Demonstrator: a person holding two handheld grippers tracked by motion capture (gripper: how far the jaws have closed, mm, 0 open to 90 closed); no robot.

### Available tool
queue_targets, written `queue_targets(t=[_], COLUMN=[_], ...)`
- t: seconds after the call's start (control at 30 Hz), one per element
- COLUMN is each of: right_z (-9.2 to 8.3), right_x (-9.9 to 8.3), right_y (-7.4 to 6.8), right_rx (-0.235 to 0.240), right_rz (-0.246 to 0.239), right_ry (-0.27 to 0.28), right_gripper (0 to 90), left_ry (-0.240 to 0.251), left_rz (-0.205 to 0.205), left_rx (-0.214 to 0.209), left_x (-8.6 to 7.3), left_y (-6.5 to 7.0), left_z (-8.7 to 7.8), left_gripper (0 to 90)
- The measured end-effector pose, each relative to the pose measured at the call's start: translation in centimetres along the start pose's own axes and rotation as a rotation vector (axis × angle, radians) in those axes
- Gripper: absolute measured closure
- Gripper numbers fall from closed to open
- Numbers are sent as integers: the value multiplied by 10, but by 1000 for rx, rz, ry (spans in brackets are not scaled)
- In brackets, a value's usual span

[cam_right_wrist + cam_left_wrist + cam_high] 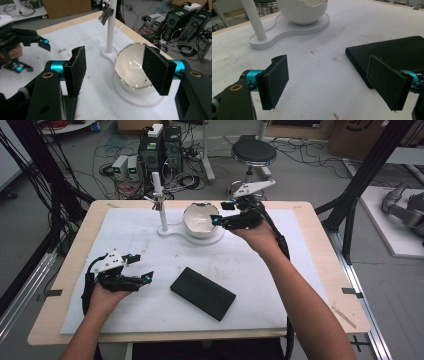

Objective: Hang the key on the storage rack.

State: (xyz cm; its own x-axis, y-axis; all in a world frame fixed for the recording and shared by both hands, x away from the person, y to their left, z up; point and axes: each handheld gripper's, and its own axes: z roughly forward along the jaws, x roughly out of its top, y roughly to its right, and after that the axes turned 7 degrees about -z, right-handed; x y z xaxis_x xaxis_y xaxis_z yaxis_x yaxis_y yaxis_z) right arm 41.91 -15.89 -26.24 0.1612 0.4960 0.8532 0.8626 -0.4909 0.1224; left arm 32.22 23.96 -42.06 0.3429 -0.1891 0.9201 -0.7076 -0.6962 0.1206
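Keys (106, 12) hang from a peg on the white post (160, 205), up at the far side of the table (320, 270). Beside the post, on the same white base, sits the egg-shaped white bowl (198, 220), its opening tilted toward the right gripper (218, 213). That gripper hovers just at the bowl's right edge, jaws spread wide with nothing between them; in the right gripper view one pad (156, 68) stands in front of the bowl's rim. The left gripper (142, 267) sits low over the white mat (260, 270) at the near left, jaws likewise wide apart and empty. A flat black case (202, 293) lies on the mat just beside it, well apart from the bowl.
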Motion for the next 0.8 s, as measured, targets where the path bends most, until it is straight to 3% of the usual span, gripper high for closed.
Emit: queue_targets(t=[0.3,0.5,0.8], right_z=[-32,-60,-72], right_x=[-44,-83,-137], right_y=[-4,-5,-8], right_rx=[-33,-82,-101], right_rz=[35,75,153], right_ry=[27,42,56], right_gripper=[320,259,222], left_ry=[1,-1,-2], left_rz=[-13,-18,-21], left_rx=[9,11,5], left_x=[0,0,1], left_y=[-1,-1,0], left_z=[2,3,4], left_gripper=[180,180,179])
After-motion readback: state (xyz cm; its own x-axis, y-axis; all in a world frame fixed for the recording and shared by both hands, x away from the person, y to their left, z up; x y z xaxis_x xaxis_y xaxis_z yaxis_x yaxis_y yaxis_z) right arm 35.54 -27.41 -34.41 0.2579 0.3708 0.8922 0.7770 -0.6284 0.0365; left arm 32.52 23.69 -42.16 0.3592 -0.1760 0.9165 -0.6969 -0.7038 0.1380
